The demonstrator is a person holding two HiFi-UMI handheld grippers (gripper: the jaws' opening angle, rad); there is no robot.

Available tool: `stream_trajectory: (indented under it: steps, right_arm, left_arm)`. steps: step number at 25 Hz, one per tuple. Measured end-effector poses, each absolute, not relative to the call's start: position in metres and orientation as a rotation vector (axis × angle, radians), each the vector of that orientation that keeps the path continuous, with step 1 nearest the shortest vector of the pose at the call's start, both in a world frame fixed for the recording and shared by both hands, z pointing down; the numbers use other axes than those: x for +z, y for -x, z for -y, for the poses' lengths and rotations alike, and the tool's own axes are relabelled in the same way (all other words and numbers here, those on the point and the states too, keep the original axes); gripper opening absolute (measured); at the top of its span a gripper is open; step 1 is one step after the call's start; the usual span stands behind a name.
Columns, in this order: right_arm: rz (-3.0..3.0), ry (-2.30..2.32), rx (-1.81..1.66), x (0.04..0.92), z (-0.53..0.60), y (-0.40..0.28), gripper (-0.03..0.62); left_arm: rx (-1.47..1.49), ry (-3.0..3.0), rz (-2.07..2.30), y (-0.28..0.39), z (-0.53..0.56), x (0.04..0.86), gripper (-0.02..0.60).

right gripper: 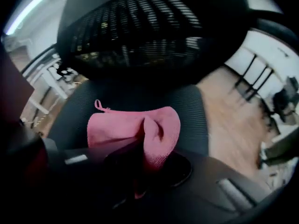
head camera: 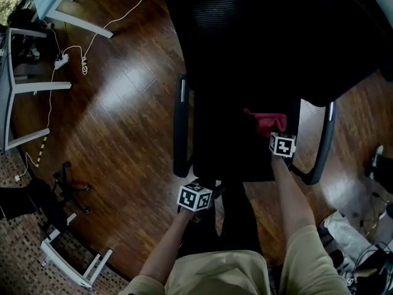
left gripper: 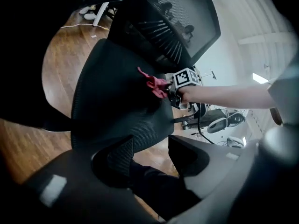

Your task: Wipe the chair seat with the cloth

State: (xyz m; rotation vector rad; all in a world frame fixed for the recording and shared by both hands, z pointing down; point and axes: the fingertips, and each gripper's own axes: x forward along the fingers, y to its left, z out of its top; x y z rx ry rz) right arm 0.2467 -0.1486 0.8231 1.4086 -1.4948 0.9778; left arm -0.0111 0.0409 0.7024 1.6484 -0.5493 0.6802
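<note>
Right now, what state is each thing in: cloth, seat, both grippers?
chair seat: black mesh, nobody sitting.
pink cloth: bunched, lying on the chair seat, one fold pinched.
right gripper: shut on pink cloth.
left gripper: fingers apart, empty, near the seat's front edge.

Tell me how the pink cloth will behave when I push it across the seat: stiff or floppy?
Likely floppy: the pink cloth folds and puckers where the right gripper pinches it. It looks thin and light, lying limp rather than holding a shape. On the ribbed mesh seat it may catch and bunch rather than slide flat.
</note>
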Motion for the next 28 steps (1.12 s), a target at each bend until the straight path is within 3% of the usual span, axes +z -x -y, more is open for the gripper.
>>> stream_trajectory:
  steps: [2,5,7,13,17,20,26,28]
  right_arm:
    - [1.303,-1.556,0.994,0.813,0.132,-0.325,0.017]
    - [1.329,-1.590,1.064,0.812,0.126,-0.327,0.017]
    - [1.525,-1.503,1.118,0.813,0.130,-0.262,0.017]
    - [2.158,-0.968,1.304,0.768,0.124,0.035,0.017]
    - [2.180,-0.782,1.309,0.783,0.106,0.119,0.017]
    - [2.056,-0.959,1.217,0.809,0.117,0.064,0.017]
    - [1.470,-1.621,1.090,0.819,0.106,-0.250,0.017]
    - [1.327,-1.726,1.044,0.808,0.101,-0.319,0.017]
  left_arm:
    - [0.669,-1.664,0.516,-0.004,-0.044,0.701,0.219]
    - [0.690,-1.684,0.479,-0.017,-0.050,0.702,0.219]
    - [0.722,-1.678,0.464,-0.017,-0.058,0.707,0.219]
    - [0.778,-1.651,0.483,0.007,-0.073,0.714,0.219]
    - [0.746,-1.644,0.550,0.026,-0.068,0.707,0.219]
    - [0.737,-1.633,0.597,0.037,-0.068,0.715,0.219]
    - [0.672,-1.607,0.610,0.016,-0.073,0.722,0.219]
    - [0.655,-1.629,0.599,0.002,-0.068,0.720,0.219]
